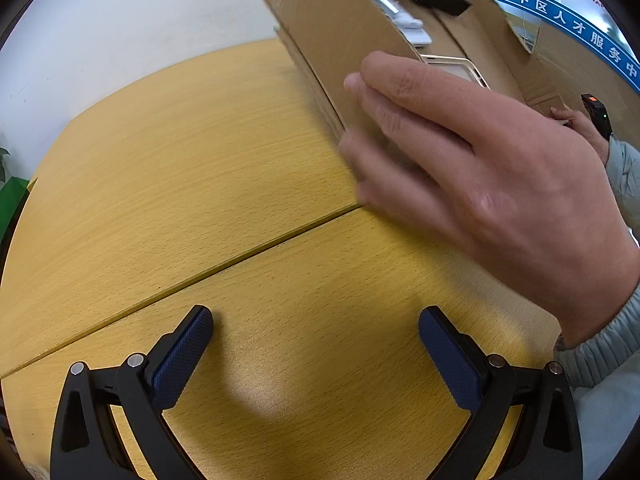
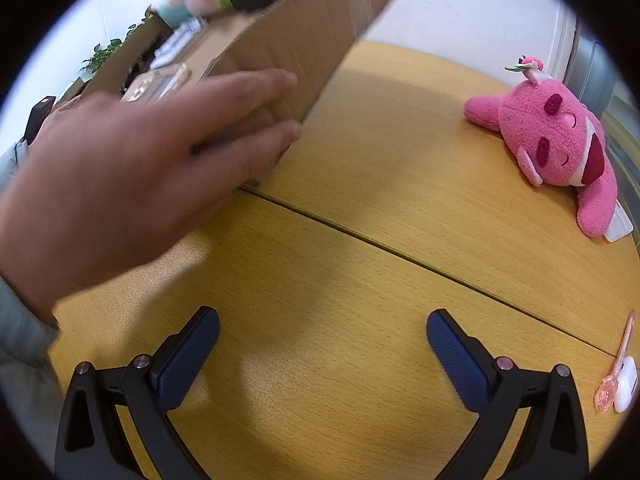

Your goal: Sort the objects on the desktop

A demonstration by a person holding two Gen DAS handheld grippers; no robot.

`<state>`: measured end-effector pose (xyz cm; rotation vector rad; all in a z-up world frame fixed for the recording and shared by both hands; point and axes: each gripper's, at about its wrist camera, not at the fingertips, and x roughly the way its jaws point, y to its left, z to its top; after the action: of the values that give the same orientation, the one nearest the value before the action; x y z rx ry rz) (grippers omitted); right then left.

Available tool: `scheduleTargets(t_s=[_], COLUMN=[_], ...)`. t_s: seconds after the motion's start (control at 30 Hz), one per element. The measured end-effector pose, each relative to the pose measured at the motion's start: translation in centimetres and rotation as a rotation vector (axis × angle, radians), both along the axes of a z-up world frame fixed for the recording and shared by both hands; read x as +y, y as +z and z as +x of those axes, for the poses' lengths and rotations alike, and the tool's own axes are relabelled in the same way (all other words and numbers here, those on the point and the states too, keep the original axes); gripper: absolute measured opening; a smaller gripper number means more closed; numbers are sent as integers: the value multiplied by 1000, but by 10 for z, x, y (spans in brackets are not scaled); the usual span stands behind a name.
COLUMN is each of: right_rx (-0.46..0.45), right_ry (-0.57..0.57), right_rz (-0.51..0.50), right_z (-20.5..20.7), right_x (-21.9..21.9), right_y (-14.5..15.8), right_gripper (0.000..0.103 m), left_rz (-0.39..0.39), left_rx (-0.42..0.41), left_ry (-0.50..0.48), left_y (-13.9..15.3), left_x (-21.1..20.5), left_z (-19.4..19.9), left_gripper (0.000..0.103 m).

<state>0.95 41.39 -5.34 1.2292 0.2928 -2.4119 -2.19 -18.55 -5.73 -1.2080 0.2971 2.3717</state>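
- The surface is a yellow wood-grain table (image 1: 168, 168), made of two panels that meet at a dark seam running diagonally across both views; a soft glare patch lies on the near panel.
- Behind the table stands a plain white wall (image 1: 120, 12); a blue banner with white Chinese characters (image 1: 568, 20) crosses the upper right of the left wrist view, and green leaves of a potted plant (image 2: 100, 54) show far left in the right wrist view.
- A tilted brown cardboard box (image 1: 332, 28) rests one lower edge on the table, with a bare hand (image 1: 480, 168) pressed flat against its side. Inside are a clear plastic case, white items and a dark object; a second hand reaches in at the top.
- The left gripper (image 1: 316, 332) hovers low over the near panel, blue-padded fingers spread wide, nothing between them.
- The right gripper (image 2: 322, 334) is likewise spread wide and holds nothing.
- A pink plush toy with a dark red mouth (image 2: 560, 148) lies on the far panel, well apart from the box.
- A translucent pink spoon (image 2: 618, 364) lies touching a small white case (image 2: 626, 388) at the table's right edge.
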Motion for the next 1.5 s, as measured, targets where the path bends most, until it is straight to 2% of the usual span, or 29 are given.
scheduleTargets(t_s=[1.5], right_rx=[4], right_ry=[-3], right_rz=[1], right_z=[0], right_x=[-2], right_y=[0], right_gripper=[103], left_rz=[1], left_rx=[-1], left_ry=[2], left_y=[-3], left_x=[0], left_z=[-9], left_gripper=[103])
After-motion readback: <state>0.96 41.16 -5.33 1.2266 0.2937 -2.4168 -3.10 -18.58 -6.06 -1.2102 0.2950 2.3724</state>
